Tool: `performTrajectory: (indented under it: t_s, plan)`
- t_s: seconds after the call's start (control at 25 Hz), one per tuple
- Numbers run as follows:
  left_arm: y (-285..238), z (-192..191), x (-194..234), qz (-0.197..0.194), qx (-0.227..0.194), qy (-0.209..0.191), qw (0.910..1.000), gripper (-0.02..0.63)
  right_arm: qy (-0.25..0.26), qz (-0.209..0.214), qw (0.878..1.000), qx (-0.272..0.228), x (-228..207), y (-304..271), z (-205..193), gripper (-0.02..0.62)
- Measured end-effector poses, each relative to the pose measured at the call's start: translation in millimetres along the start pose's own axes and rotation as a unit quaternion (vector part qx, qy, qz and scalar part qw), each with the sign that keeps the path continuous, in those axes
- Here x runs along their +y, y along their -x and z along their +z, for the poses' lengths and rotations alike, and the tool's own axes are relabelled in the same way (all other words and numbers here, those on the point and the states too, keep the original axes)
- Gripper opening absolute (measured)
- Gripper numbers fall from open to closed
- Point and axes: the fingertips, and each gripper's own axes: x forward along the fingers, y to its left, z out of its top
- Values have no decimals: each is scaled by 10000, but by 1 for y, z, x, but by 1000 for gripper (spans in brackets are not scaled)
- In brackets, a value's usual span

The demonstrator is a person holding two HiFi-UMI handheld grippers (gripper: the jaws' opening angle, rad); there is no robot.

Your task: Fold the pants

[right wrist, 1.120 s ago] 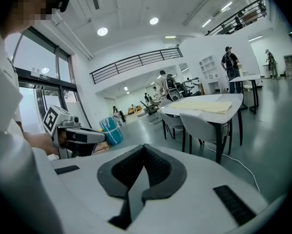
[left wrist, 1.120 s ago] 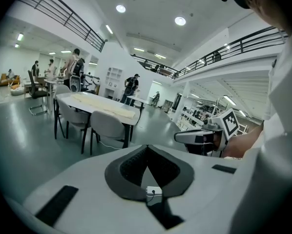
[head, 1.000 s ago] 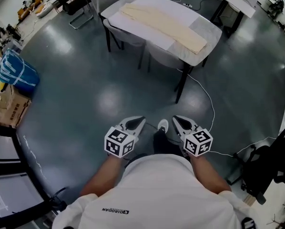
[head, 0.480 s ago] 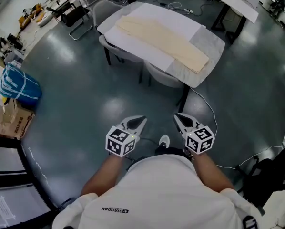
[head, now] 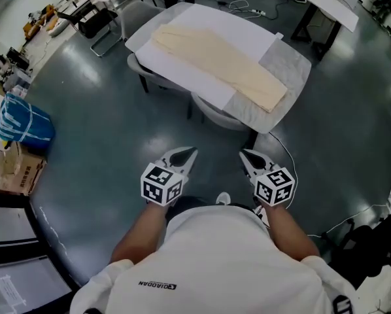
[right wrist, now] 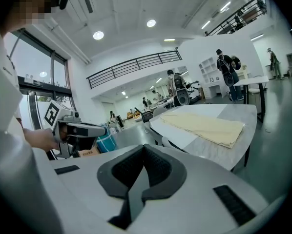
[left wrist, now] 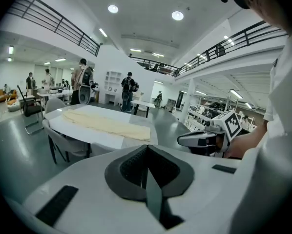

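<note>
On rounded grey table (head: 290, 61), flat cream cloth pants (head: 215, 61), left claw (head: 189, 151) and right claw (head: 244, 154) closed, empty.

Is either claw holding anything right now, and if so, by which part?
Nothing is held. The left claw and the right claw are both shut and empty, short of the table where the pants lie flat.

Head camera looks steeply down; cameras on my left claw (head: 186, 153) and right claw (head: 246, 155) (low, near level) face the table (head: 288, 63) all share.
</note>
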Motion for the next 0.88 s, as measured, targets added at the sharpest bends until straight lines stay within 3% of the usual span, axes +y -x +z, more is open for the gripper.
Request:
performTrajectory:
  t_s: [0.44, 0.88]
  plan:
    - [-49, 11, 18, -329, 241, -104, 9991, 28, -276, -335, 9990, 65, -44, -14, 0, 20]
    - [-128, 56, 95, -918, 355, -346, 9945, 26, -430, -1090, 9929, 197, -107, -78, 21, 20]
